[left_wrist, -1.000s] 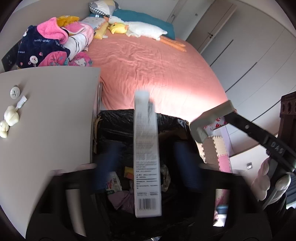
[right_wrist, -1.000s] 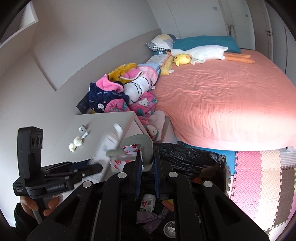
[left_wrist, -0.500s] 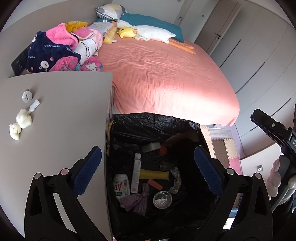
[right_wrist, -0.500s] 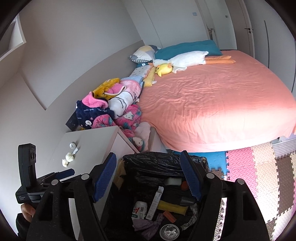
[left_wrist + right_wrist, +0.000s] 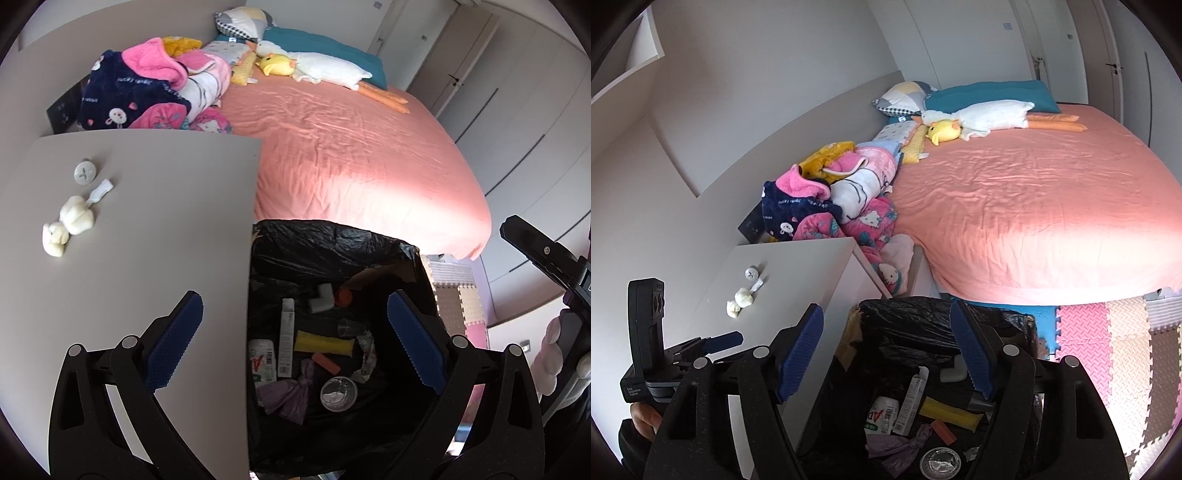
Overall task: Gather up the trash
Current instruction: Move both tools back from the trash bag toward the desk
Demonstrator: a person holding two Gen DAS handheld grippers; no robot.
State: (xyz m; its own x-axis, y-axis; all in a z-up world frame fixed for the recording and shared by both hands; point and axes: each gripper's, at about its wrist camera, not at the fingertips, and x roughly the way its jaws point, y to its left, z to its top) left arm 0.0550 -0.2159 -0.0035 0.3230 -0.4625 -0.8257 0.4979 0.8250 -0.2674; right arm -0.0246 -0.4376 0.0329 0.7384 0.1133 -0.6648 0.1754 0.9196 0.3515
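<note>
Both grippers hang over a bin lined with a black bag (image 5: 332, 236), which stands between the bedside table and the bed. My left gripper (image 5: 291, 317) is open with nothing between its blue pads (image 5: 177, 332). The right gripper (image 5: 886, 328) is open too, and empty. In the bin lie a long white box (image 5: 286, 339), a yellow packet (image 5: 325, 341), a white L-shaped piece (image 5: 321, 299) and other scraps. On the grey table (image 5: 155, 229) remain two crumpled white tissues (image 5: 75, 219), a round white cap (image 5: 85, 172) and a small white scrap (image 5: 100, 190).
A bed with a pink sheet (image 5: 1034, 206) fills the space behind the bin, with piled blankets (image 5: 827, 199) and soft toys at its head. Foam floor mats (image 5: 1115, 350) lie to the right. A hand (image 5: 642, 415) holds the left gripper's body at the lower left.
The left gripper has let go of the long white box, which now lies in the bin. The right gripper has opened and dropped its grey piece. The left view has shifted toward the table.
</note>
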